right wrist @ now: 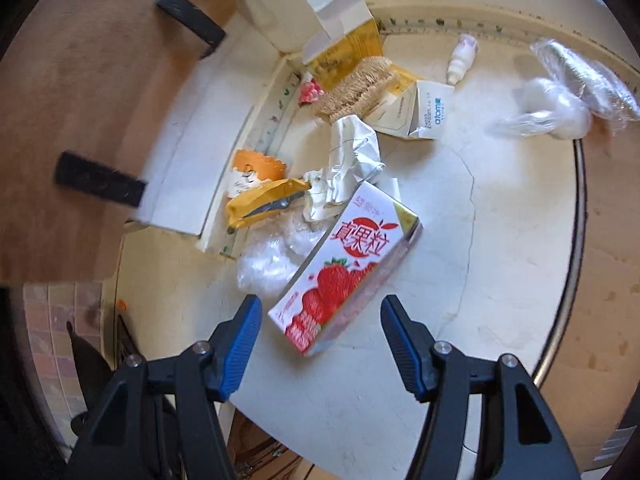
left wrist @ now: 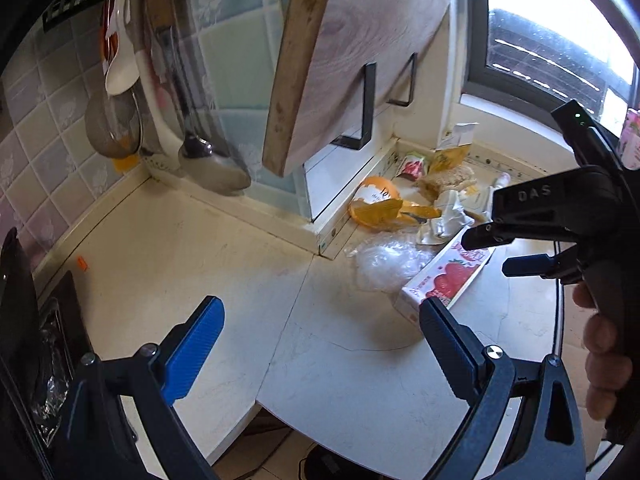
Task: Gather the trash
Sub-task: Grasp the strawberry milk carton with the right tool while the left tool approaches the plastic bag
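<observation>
The right gripper [right wrist: 320, 340] hangs over the pale tabletop [right wrist: 500, 240] with its jaws apart and nothing pressed between them. A strawberry drink carton [right wrist: 344, 268] lies flat just ahead of them, its near end reaching into the gap. Beyond the carton sit a crumpled clear bag [right wrist: 272, 260], white crumpled paper [right wrist: 352, 160] and an orange wrapper [right wrist: 256, 188]. The left gripper [left wrist: 320, 320] has its jaws spread wide and empty, the carton [left wrist: 448, 276] just past its right jaw.
</observation>
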Demonstrator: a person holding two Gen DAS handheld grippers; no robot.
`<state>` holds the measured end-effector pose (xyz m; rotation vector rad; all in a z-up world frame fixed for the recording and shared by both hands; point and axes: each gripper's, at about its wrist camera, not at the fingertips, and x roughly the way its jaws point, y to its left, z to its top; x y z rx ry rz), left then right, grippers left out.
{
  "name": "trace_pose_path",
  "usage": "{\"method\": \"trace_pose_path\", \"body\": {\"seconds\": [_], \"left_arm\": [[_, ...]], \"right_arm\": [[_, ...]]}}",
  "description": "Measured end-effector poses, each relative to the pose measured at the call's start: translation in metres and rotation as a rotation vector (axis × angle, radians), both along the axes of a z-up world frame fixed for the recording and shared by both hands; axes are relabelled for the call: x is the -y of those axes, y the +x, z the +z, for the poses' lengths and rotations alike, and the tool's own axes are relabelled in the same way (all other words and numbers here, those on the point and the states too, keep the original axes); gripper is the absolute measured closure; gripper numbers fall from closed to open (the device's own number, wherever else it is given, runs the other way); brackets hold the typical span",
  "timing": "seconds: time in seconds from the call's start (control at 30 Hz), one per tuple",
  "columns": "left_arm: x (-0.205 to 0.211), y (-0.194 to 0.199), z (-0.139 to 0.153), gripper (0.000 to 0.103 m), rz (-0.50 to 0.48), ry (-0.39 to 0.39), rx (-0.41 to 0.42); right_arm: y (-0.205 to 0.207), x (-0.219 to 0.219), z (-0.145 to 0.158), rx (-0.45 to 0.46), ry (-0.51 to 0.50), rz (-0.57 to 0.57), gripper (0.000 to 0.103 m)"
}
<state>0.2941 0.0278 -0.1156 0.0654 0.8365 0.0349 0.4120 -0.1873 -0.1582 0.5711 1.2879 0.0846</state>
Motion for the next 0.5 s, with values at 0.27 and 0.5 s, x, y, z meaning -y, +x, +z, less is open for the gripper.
{"method": "trace_pose_path", "body": {"seconds": [0.27, 0.5], "left_arm": [[-0.011, 0.006, -0.007, 0.006, 0.059, 0.0, -0.009], [-0.016, 0.007, -0.012, 0.006, 0.083, 0.004, -0.016]], "right_arm": [[0.021, -0.012, -0.028, -0.059, -0.083, -0.05, 0.041], [0.033, -0.036, -0.034, -0.077, -0.221, -0.025, 0.039]]}}
